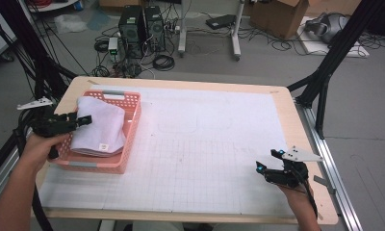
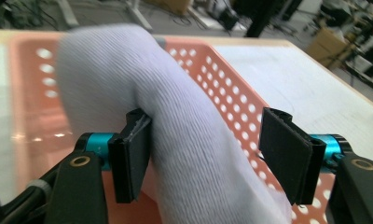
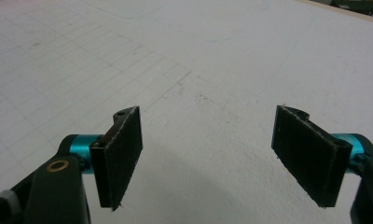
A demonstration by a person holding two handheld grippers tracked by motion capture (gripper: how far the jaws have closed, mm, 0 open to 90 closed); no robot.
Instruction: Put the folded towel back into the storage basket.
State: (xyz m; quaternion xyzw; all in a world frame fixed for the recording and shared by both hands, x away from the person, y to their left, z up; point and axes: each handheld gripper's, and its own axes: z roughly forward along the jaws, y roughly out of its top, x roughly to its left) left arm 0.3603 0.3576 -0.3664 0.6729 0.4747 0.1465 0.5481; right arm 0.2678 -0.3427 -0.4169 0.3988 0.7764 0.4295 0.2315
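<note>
White folded towel (image 1: 98,126) lies in the pink basket (image 1: 133,126) at three o'clock of the left gripper (image 1: 83,120), jaws spread around its edge.

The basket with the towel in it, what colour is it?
The basket is salmon pink with rows of little holes, clearest in the high view.

The desk (image 1: 303,144) has a light wood top, and a big white sheet (image 1: 214,144) with thin grid lines covers most of it. A pink basket (image 1: 131,137) sits on the sheet near the desk's left edge.
</note>
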